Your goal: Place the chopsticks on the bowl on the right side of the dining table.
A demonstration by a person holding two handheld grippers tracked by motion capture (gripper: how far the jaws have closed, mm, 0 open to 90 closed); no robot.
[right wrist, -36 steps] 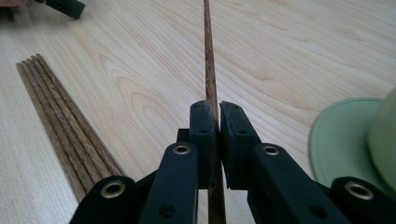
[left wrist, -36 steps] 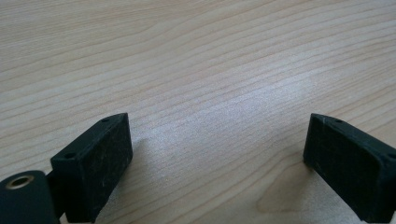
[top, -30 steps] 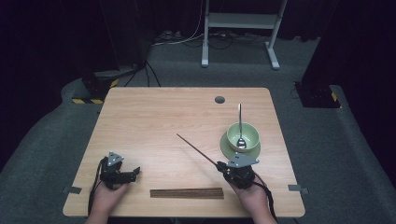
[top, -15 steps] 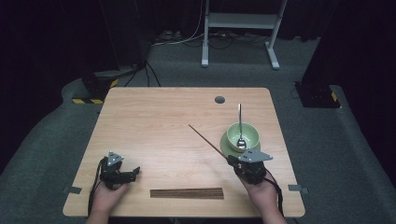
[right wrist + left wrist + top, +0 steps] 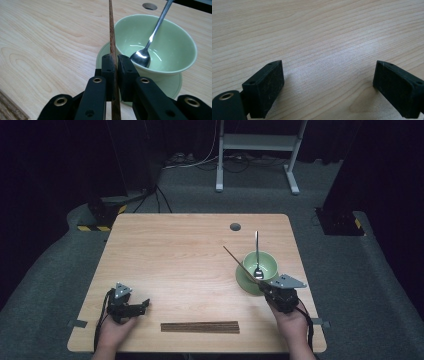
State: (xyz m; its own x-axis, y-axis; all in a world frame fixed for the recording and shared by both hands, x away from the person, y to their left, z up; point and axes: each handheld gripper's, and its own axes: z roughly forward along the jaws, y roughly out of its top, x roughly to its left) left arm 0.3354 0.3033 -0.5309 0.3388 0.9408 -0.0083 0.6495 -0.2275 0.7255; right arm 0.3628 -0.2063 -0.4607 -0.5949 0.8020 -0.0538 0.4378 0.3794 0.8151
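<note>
My right gripper (image 5: 272, 287) (image 5: 114, 67) is shut on a thin dark wooden chopstick (image 5: 239, 262) (image 5: 111, 35) that slants up and away to the left over the table. Just beyond the jaws stands a pale green bowl (image 5: 261, 265) (image 5: 160, 37) on a matching saucer (image 5: 246, 281) (image 5: 175, 86), with a metal spoon (image 5: 257, 255) (image 5: 150, 42) resting in it. Several more dark chopsticks (image 5: 200, 327) lie side by side near the table's front edge. At the front left my left gripper (image 5: 142, 306) (image 5: 328, 85) rests low over bare wood, open, with nothing between its pads.
The light wooden table (image 5: 175, 255) has a round cable hole (image 5: 235, 226) at the back. A white metal stand (image 5: 257, 150) and cables are on the floor behind it. Grey carpet surrounds the table.
My right gripper has carried the chopstick rightward, from mid-table to just in front of the bowl. The left gripper has stayed where it was.
</note>
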